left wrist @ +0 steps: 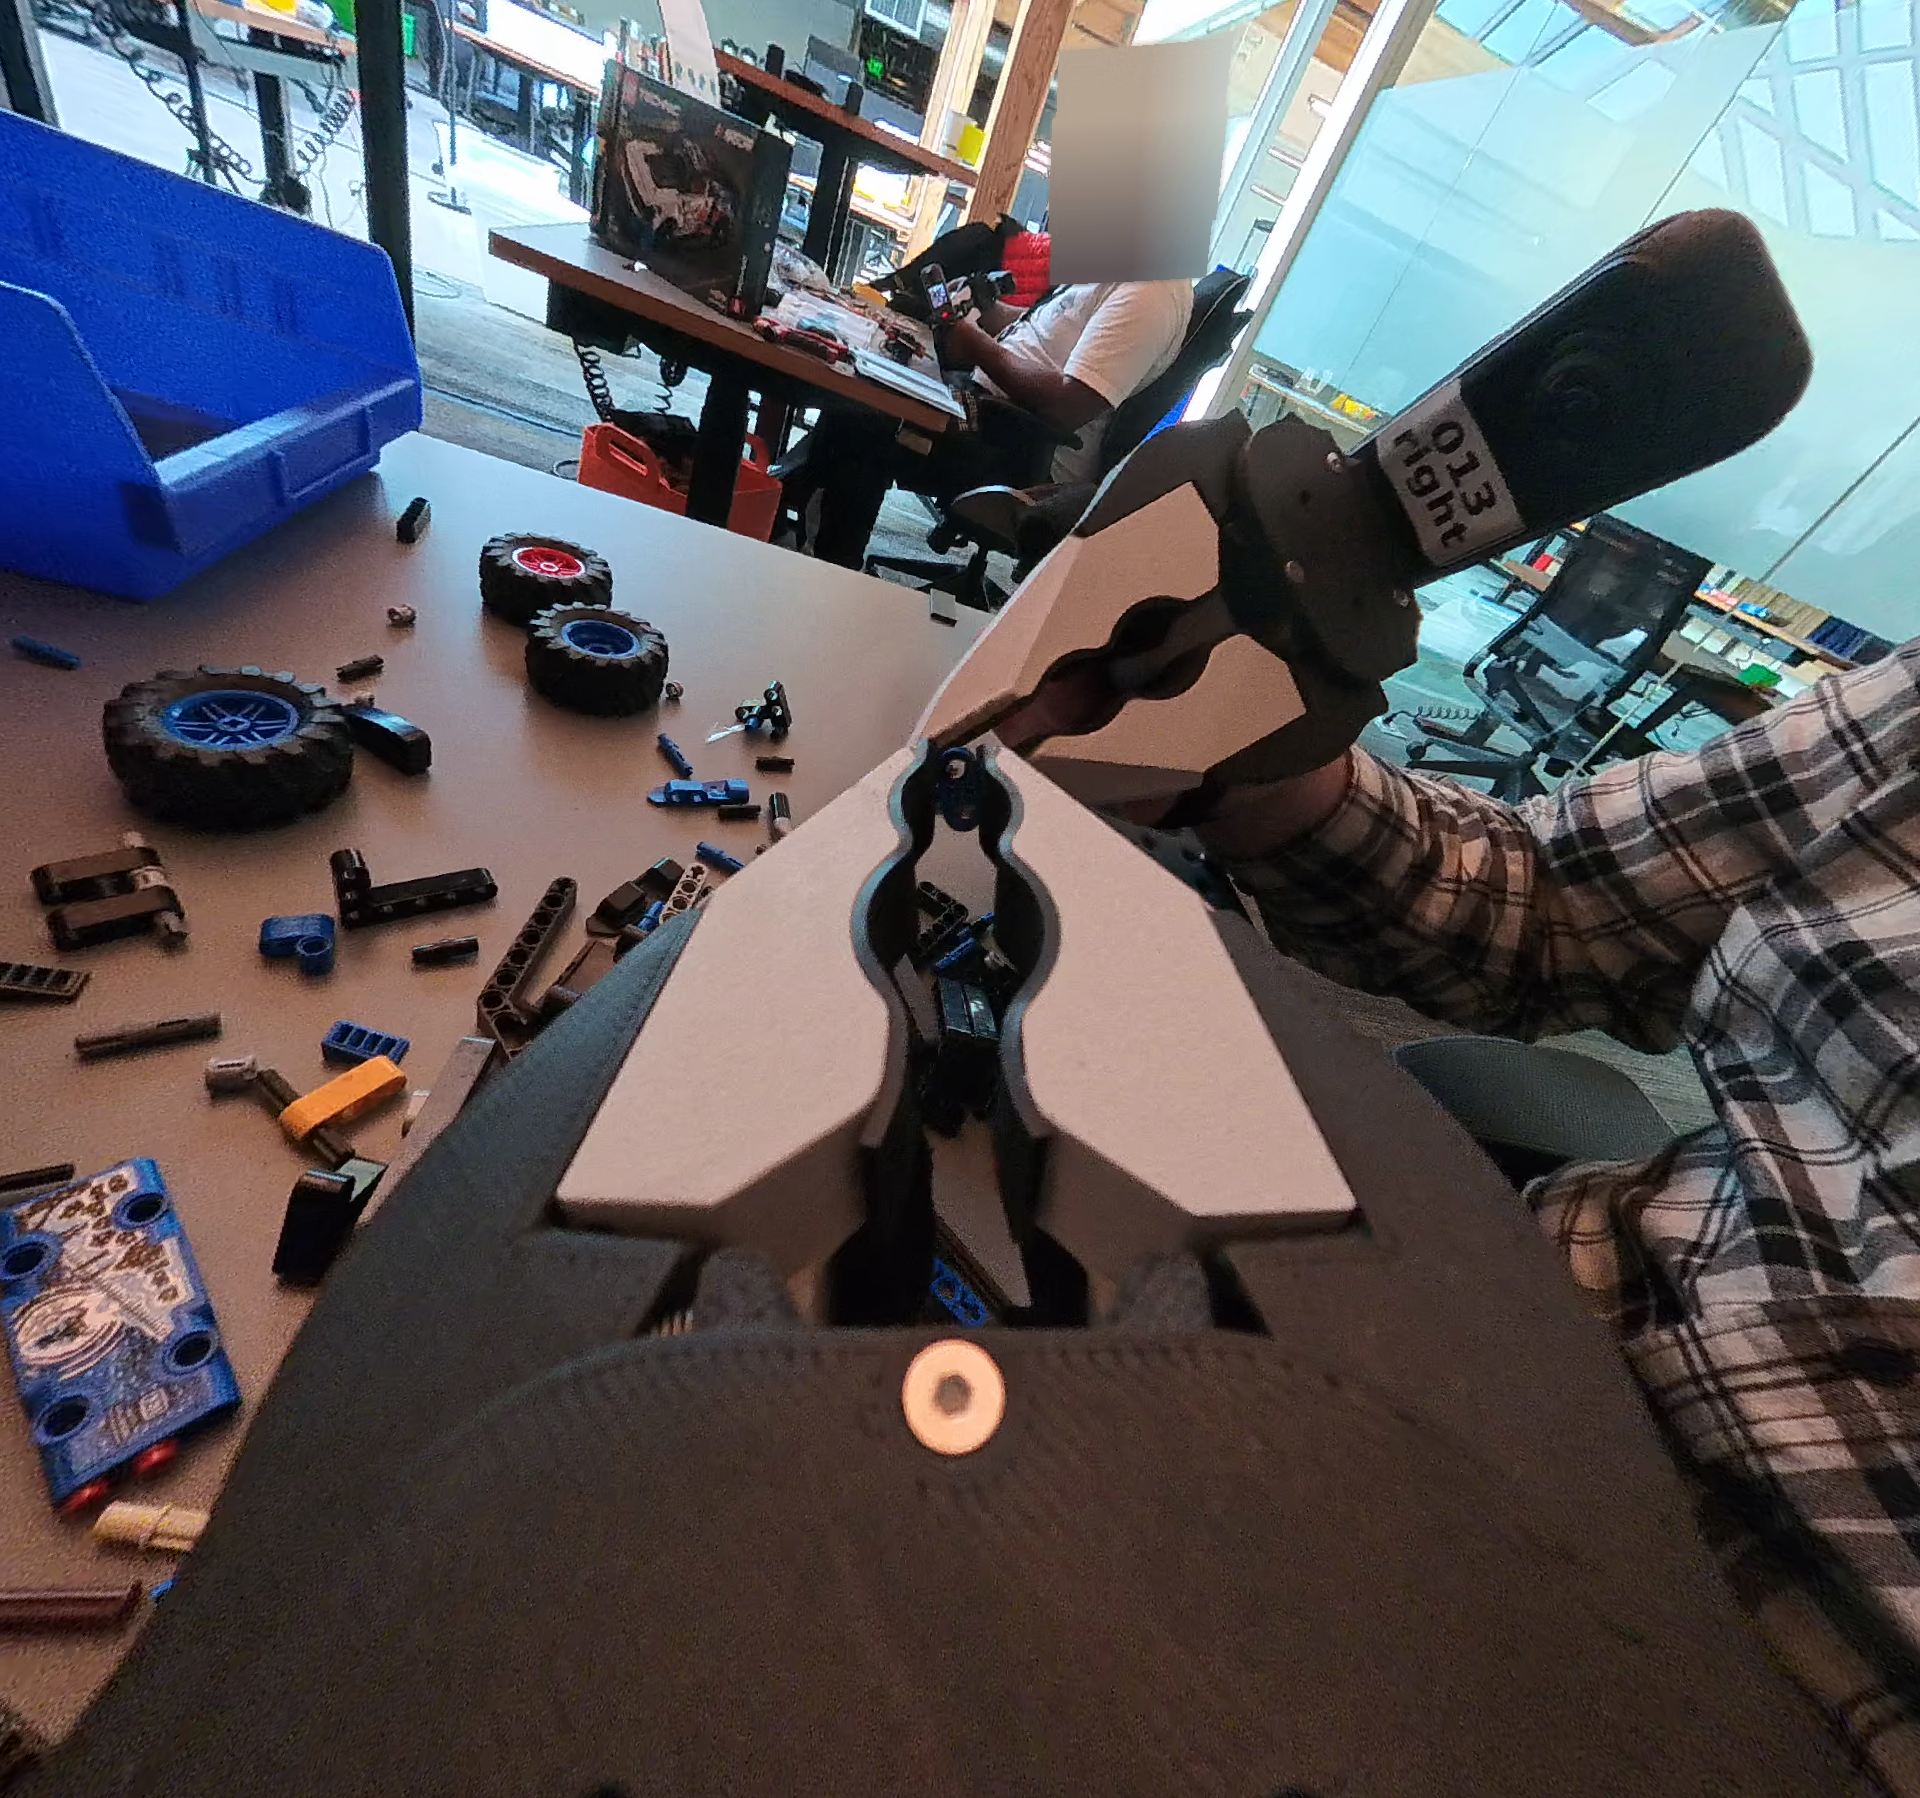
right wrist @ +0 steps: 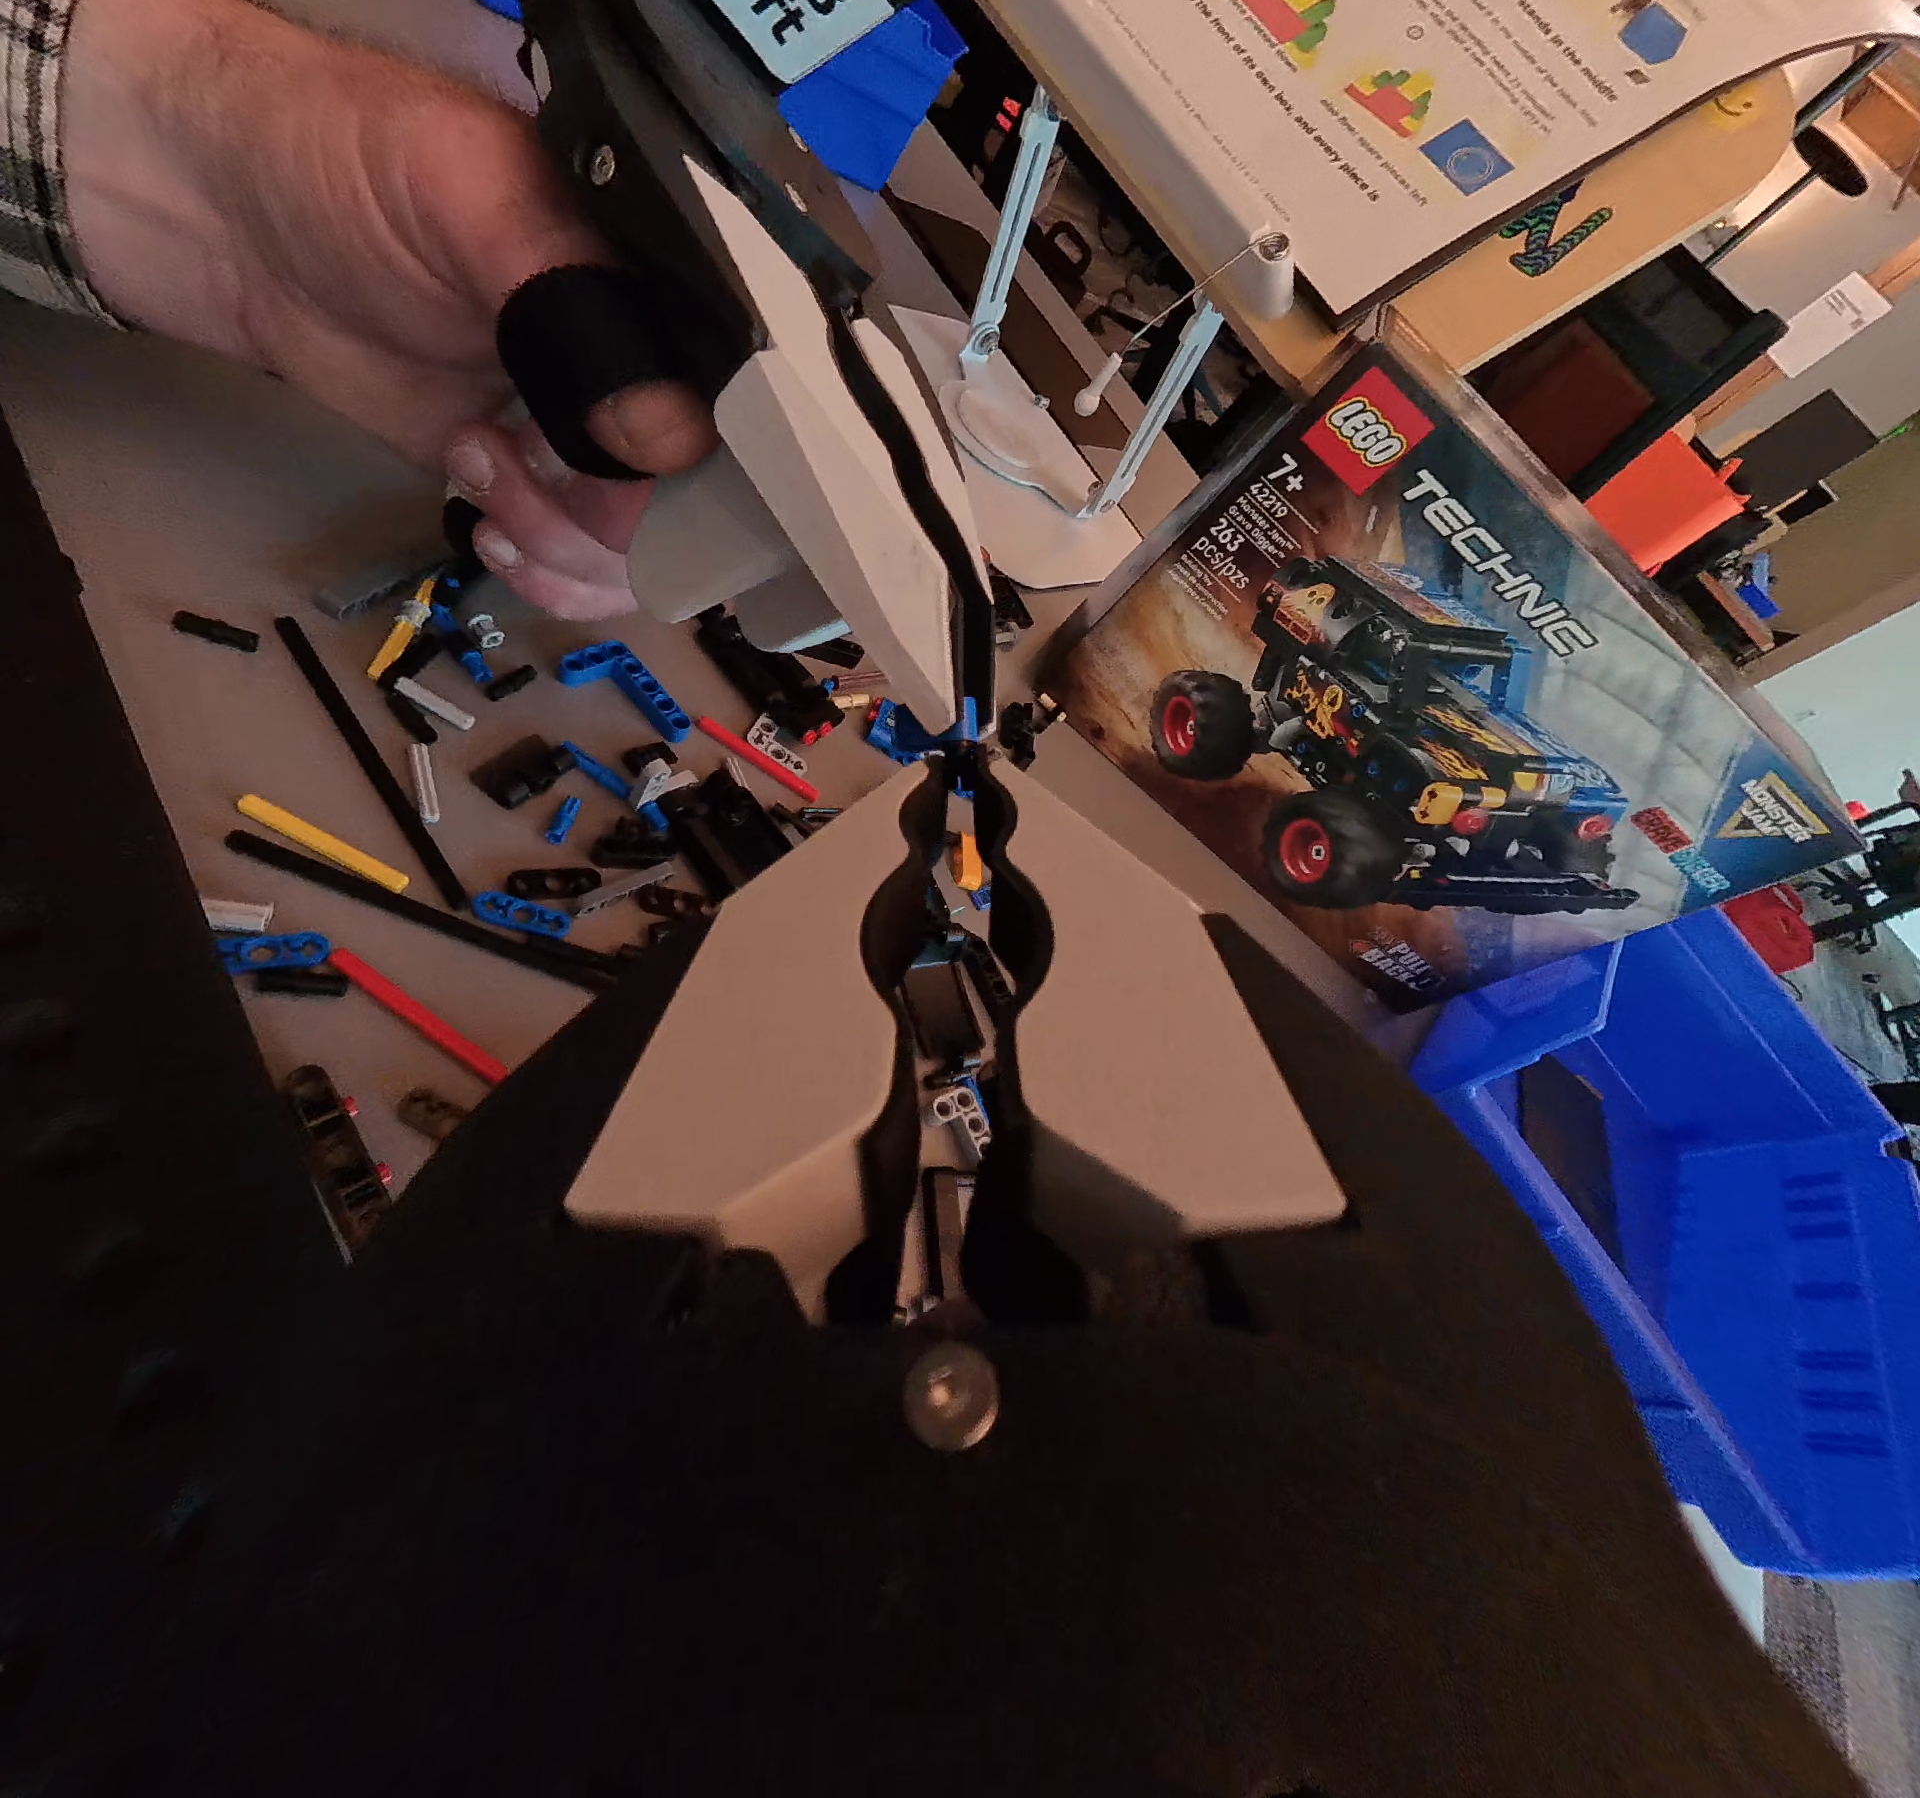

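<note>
My left gripper [left wrist: 956, 780] is shut on a small blue toy connector [left wrist: 957, 784], held up above the table [left wrist: 790, 605]. My right gripper [left wrist: 943, 738] comes in from the upper right and meets it tip to tip. In the right wrist view my right gripper [right wrist: 953, 769] is shut on a small dark pin piece [right wrist: 951, 761]. That piece touches the blue connector [right wrist: 967, 718] at the tip of the left gripper [right wrist: 961, 725]. A hand in a plaid sleeve holds each gripper. Where the two pieces join is too small to make out.
Loose toy parts [right wrist: 623, 688] and three wheels [left wrist: 229, 740] lie on the table beside a blue printed panel [left wrist: 104, 1333]. A blue bin [left wrist: 156, 346] stands far left. A toy set box [right wrist: 1455, 709], another blue bin [right wrist: 1714, 1229] and an instruction sheet on a stand [right wrist: 1403, 34] show in the right wrist view. A person [left wrist: 1070, 346] sits at another table. My two grippers' fingertips are within a few centimetres of each other. The blue printed panel [left wrist: 104, 1333] is about 15 cm from my right fingertips.
</note>
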`<control>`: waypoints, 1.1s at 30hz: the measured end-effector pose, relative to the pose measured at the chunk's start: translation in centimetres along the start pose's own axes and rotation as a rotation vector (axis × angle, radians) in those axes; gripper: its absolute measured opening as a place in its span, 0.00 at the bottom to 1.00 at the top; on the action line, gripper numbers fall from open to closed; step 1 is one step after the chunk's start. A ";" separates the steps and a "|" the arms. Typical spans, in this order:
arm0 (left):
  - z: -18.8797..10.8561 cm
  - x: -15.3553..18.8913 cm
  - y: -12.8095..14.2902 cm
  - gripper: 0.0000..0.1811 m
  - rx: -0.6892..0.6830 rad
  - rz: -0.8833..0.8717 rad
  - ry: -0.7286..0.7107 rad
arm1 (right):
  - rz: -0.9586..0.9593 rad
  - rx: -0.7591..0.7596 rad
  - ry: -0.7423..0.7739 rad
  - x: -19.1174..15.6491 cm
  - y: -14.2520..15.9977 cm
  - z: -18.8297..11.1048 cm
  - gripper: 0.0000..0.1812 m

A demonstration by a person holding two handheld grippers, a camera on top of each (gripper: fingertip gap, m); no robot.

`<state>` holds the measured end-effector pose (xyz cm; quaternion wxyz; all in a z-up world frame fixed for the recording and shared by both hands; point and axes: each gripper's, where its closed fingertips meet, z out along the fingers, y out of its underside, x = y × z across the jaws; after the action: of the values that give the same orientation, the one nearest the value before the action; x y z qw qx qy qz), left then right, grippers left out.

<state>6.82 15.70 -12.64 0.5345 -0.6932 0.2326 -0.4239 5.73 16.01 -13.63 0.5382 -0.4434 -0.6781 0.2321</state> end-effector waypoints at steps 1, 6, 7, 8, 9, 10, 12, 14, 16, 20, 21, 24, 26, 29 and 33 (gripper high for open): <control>0.0 0.0 0.0 0.03 -0.001 0.004 -0.001 | -0.006 -0.005 0.005 0.0 0.0 0.0 0.01; 0.1 -0.1 0.1 0.02 -0.030 0.095 -0.053 | -0.077 -0.059 0.039 0.1 0.2 0.0 0.01; 0.1 -0.1 0.1 0.02 -0.041 0.122 -0.075 | -0.104 -0.081 0.053 0.1 0.3 0.1 0.01; 0.0 -0.1 0.1 0.02 -0.043 0.132 -0.087 | -0.124 -0.087 0.065 0.1 0.4 0.1 0.01; -0.1 -0.1 0.1 0.02 -0.045 0.134 -0.086 | -0.122 -0.080 0.061 0.1 0.3 0.1 0.01; -0.2 0.0 0.1 0.02 -0.042 0.127 -0.079 | -0.106 -0.063 0.044 -0.1 0.2 0.2 0.01; -0.2 0.0 0.3 0.02 -0.051 0.124 -0.083 | -0.119 -0.064 0.029 -0.2 0.3 0.1 0.01; -0.3 0.2 0.0 0.02 -0.035 0.119 -0.081 | -0.086 -0.032 0.013 -0.2 0.2 0.0 0.01; -3.2 -1.2 -3.2 0.02 0.114 0.071 -0.137 | -0.071 -0.118 0.050 1.1 3.0 -0.7 0.01; -3.5 -1.8 -1.6 0.02 0.007 0.067 -0.118 | 0.050 -0.065 0.014 1.6 4.4 -2.5 0.01; -2.8 -1.8 -0.8 0.02 -0.027 0.057 -0.102 | 0.069 -0.071 -0.027 1.2 4.6 -2.2 0.01; -1.8 -2.1 1.0 0.02 -0.131 0.101 -0.105 | 0.084 -0.050 -0.075 0.5 4.2 -1.3 0.01; -1.5 -2.5 2.2 0.02 -0.162 0.066 -0.090 | 0.108 -0.088 -0.146 -0.7 4.9 -0.1 0.01; -1.0 -3.1 4.4 0.02 -0.271 0.089 -0.117 | 0.134 -0.170 -0.240 -2.3 6.7 1.2 0.12; -0.7 -4.0 6.0 0.03 -0.361 0.132 -0.169 | 0.178 -0.201 -0.237 -1.0 7.8 0.5 0.09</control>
<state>4.91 16.50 -19.53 0.4458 -0.7941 0.3040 -0.2797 8.05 19.17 -20.46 0.3850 -0.5226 -0.7147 0.2605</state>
